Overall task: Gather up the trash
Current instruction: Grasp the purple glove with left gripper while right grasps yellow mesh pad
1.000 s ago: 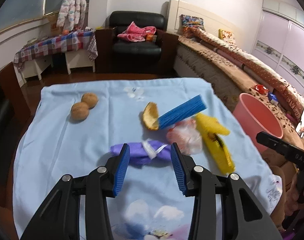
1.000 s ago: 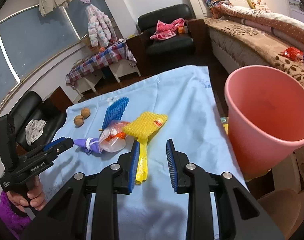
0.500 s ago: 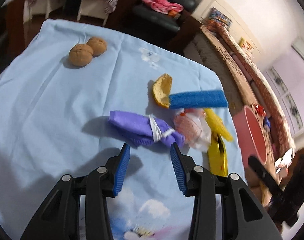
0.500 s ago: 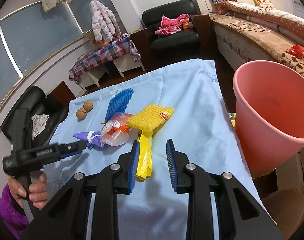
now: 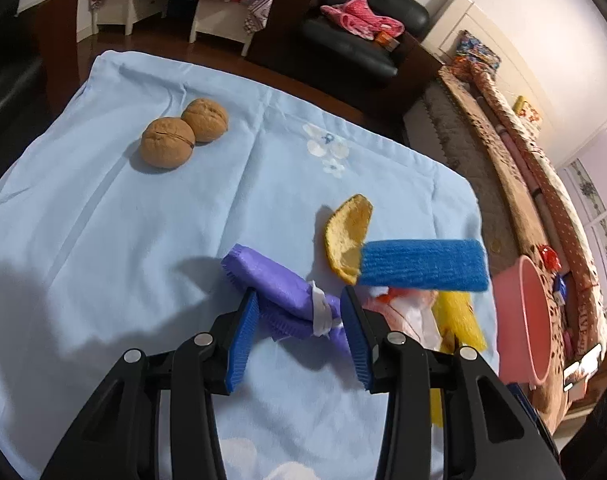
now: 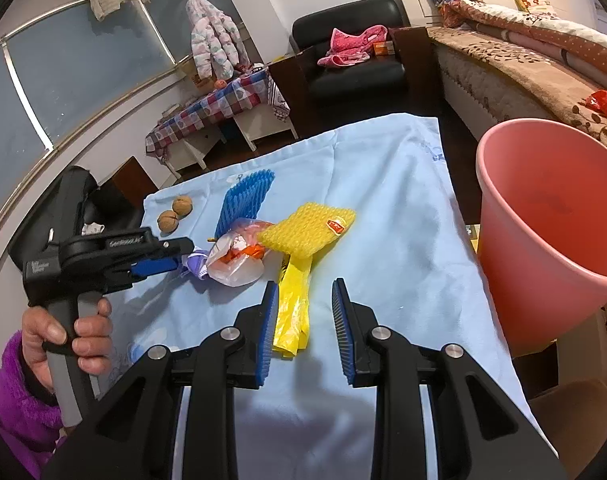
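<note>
On the light blue cloth (image 5: pixel 103 240) lies a purple wrapper (image 5: pixel 271 280) tied with a white strip. My left gripper (image 5: pixel 299 304) is open and straddles it; the pads do not press on it. Beyond it lie an orange peel (image 5: pixel 345 236), a blue foam net (image 5: pixel 423 264), a clear plastic bag (image 5: pixel 403 308) and a yellow foam net (image 6: pixel 307 232). My right gripper (image 6: pixel 303 292) is open and empty above the cloth, with a yellow plastic bag (image 6: pixel 293 304) just beside its left finger. The pink bin (image 6: pixel 551 232) stands off the cloth's right edge.
Two walnuts (image 5: pixel 167 148) sit at the far left of the cloth. A hand in a purple sleeve (image 6: pixel 63 336) holds the left gripper (image 6: pixel 179 260). A bed (image 6: pixel 523 68) runs behind the bin, and a black armchair (image 5: pixel 351 48) stands beyond the table.
My left gripper has rolled, come forward and dropped, so its open fingers now straddle the purple wrapper. The right gripper has stayed where it was.
</note>
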